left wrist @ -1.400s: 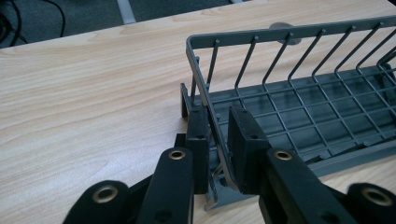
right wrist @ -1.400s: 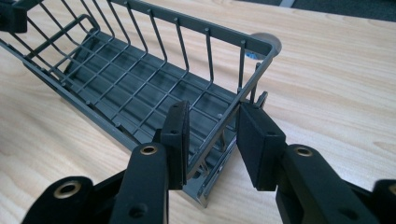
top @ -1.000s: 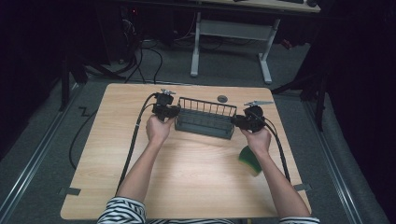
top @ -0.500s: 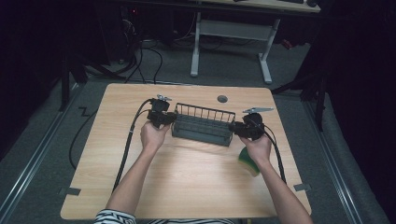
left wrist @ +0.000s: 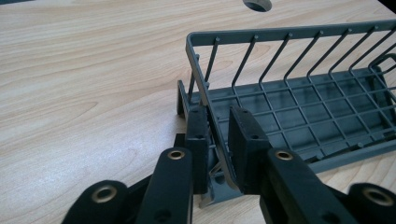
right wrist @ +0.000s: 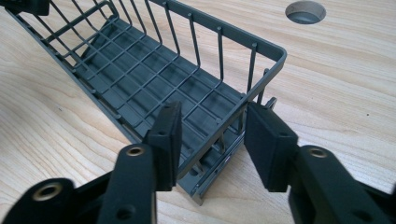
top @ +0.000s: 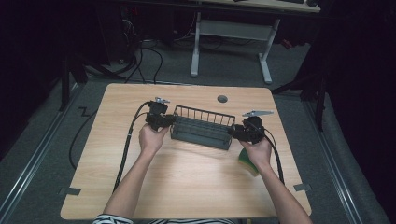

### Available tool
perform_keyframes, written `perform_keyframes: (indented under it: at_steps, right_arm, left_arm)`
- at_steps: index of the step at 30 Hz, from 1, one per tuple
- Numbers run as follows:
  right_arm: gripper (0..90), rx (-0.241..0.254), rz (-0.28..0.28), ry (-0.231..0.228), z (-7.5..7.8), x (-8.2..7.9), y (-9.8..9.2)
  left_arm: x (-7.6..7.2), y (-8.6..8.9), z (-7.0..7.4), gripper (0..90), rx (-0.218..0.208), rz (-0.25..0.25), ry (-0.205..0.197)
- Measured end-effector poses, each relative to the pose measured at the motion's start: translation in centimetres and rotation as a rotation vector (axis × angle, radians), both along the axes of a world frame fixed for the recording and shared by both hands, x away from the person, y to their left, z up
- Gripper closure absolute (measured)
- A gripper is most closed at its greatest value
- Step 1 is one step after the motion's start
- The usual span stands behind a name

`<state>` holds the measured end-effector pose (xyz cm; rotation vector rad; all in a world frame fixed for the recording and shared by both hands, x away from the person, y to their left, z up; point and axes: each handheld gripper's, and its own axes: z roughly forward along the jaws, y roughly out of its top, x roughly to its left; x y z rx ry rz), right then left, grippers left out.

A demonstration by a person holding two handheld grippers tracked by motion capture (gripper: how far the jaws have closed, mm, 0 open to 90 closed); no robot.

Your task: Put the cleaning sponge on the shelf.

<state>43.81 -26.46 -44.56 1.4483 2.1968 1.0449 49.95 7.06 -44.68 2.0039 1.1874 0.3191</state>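
A dark grey wire basket (top: 202, 128) stands on the wooden table (top: 187, 177), a little beyond its middle, with its long side running from left to right. The left gripper (top: 164, 120) is at the left end of the basket, and its jaws are closed on the end wall there, one pad (left wrist: 198, 135) outside and one inside. The right gripper (top: 236, 132) is at the right end; its jaws have just been opening, and the end wall stands between the pads (right wrist: 270, 140) with a gap on each side. A green and yellow sponge (top: 246, 161) lies on the table near the right hand (top: 258, 150), partly under it
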Motion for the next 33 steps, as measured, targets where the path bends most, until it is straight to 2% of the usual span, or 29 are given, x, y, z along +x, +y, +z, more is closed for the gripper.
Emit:
perform_keyframes:
  at_steps: [2,6,7,10,11,14,16,20,21,23,26,28,29,32,33]
  right_arm:
    - [52.9,-0.001,-0.003,-0.001,0.0,0.0,0.0]
    - [43.0,0.035,-0.018,-0.019,0.3,-0.1,-0.2]
    - [41.5,0.041,-0.022,-0.024,0.4,-0.2,-0.3]
    - [38.7,0.063,-0.031,-0.064,0.9,-0.5,-0.9]
    - [37.9,0.081,-0.039,-0.079,1.2,-0.8,-1.2]
    - [37.0,0.09,-0.041,-0.087,1.4,-1.0,-1.4]
    - [36.5,0.072,-0.048,-0.095,1.6,-1.2,-1.6]
    - [38.1,0.073,-0.054,-0.108,2.0,-1.8,-2.0]
    - [39.1,0.08,-0.054,-0.119,2.2,-2.1,-2.3]
    - [39.1,0.08,-0.051,-0.12,2.3,-2.2,-2.4]
    - [39.2,0.062,-0.042,-0.125,2.6,-2.6,-2.8]
    - [39.1,0.086,-0.034,-0.149,2.4,-3.0,-3.3]
    - [39.0,0.062,-0.032,-0.149,2.1,-3.4,-3.7]
    - [37.5,0.053,-0.022,-0.131,1.8,-3.8,-4.0]
    - [37.3,0.048,-0.015,-0.154,1.6,-4.3,-4.3]
  left_arm:
    - [-0.1,0.0,0.0,75.3,-0.005,0.003,-0.005]
    - [-0.2,0.2,0.1,55.6,-0.022,0.018,-0.025]
    - [-0.3,0.4,0.3,51.8,-0.039,0.02,-0.036]
    - [-0.9,0.7,0.7,43.3,-0.055,0.017,-0.067]
    - [-1.4,1.1,0.9,40.6,-0.063,0.016,-0.088]
    - [-1.9,1.5,1.0,39.5,-0.072,0.014,-0.101]
    - [-2.3,1.8,1.1,38.6,-0.063,0.015,-0.116]
    - [-3.8,2.9,1.1,38.3,-0.053,0.009,-0.174]
    - [-4.4,3.7,0.9,38.2,-0.046,0.014,-0.171]
    - [-4.9,4.1,0.7,37.8,-0.047,0.019,-0.173]
    - [-6.4,5.8,-0.1,37.2,-0.048,0.044,-0.175]
    - [-7.4,7.0,-1.2,37.0,-0.031,0.066,-0.178]
    - [-7.9,7.6,-1.8,36.8,-0.031,0.082,-0.159]
    - [-9.1,9.4,-3.6,36.5,-0.03,0.121,-0.122]
    - [-9.5,9.9,-4.1,36.4,-0.023,0.136,-0.116]
